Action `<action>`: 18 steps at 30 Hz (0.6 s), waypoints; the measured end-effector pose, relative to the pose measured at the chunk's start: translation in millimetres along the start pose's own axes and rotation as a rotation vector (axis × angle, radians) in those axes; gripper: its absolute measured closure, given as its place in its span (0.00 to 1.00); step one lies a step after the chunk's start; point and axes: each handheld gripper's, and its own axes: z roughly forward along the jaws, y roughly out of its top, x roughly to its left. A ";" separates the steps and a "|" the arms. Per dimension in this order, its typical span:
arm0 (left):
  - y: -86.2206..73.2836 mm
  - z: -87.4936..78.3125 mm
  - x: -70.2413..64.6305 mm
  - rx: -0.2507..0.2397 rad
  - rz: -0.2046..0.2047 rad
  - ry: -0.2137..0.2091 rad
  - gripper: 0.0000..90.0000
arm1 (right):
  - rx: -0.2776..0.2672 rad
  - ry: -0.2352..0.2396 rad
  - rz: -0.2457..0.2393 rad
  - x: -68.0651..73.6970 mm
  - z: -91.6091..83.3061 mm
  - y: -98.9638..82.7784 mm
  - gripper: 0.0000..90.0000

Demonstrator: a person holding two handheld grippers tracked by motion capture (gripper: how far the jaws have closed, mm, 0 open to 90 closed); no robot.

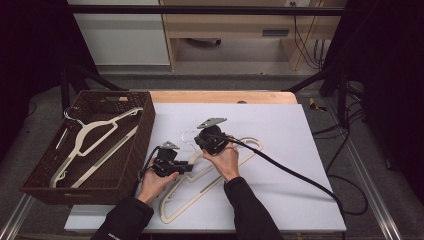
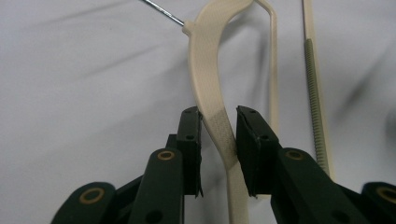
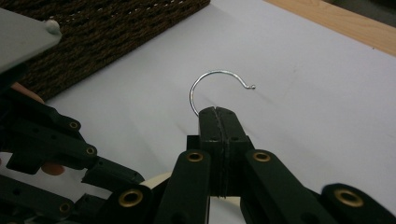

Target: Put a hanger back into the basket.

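Observation:
A cream plastic hanger [image 1: 192,196] with a metal hook [image 1: 186,135] lies aslant on the white sheet, between the person's hands. My left gripper [image 1: 189,167] has its jaws around one sloping arm of the hanger [image 2: 205,60], the pads [image 2: 194,140] against the ribbed grip strip on either side. My right gripper [image 1: 197,139] is shut on the base of the wire hook [image 3: 212,77], which curls up out of the closed jaw tips [image 3: 218,114]. The hanger's lower bar [image 2: 315,93] runs along the right of the left gripper view.
A dark wicker basket [image 1: 146,125] stands at the left with another cream hanger [image 1: 95,135] lying in it. The white sheet [image 1: 295,145] covers a wooden table [image 1: 225,96]. A black cable [image 1: 292,174] trails right from the right gripper.

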 end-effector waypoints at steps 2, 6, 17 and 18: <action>0.6 -1.8 -2.1 -0.012 -0.001 0.001 0.81 | -0.009 0.009 0.006 -1.9 0.9 -2.9 0.96; 0.9 -5.2 -6.6 -0.037 0.000 0.001 0.83 | -0.030 0.017 -0.004 -3.6 -0.7 -7.3 0.85; 5.2 -23.0 -25.7 -0.092 0.000 -0.033 0.90 | -0.166 0.028 0.013 -20.9 -53.9 -19.7 0.54; 5.3 -24.6 -28.4 -0.097 0.004 -0.039 0.91 | -0.179 0.033 0.010 -23.2 -59.5 -21.7 0.50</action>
